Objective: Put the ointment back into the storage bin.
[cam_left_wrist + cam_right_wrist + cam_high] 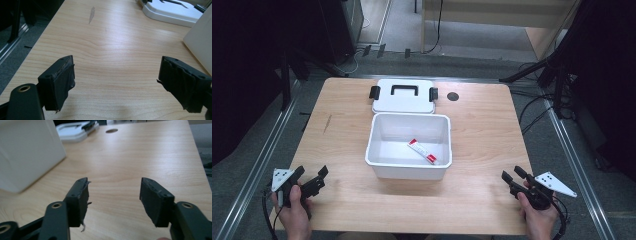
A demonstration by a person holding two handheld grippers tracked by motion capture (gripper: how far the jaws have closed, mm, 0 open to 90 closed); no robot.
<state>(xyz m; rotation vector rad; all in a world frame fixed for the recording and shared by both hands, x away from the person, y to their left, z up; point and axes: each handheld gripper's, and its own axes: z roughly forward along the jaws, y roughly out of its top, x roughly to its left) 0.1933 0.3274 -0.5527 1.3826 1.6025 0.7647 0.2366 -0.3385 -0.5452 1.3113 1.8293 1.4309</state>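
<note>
Lower left of the high view: left claw (314,178) is resting low at the near edge of the worktop (482,130), jaws standing wide with nothing between them. In the left gripper view the bare wood is showing in the gap, so it is waiting rather than working.

Lower right of the high view: right claw (513,177) is sitting likewise near the edge, jaws partly apart and empty. The right gripper view is showing only wood grain between the pads (79,201). Both claws are pointing inward, probably parked clear so the box is free to approach from either side.

Centre of the frame: white box (408,145) is standing open. The red-and-white tube (422,151) is lying inside on the floor of the box, slanted, toward its right wall.

Just behind the box, upper middle: lid (403,95) is lying flat, handle up, latches out at both ends, touching or nearly touching the box's far rim. My read: it is set there for easy closing.
</note>
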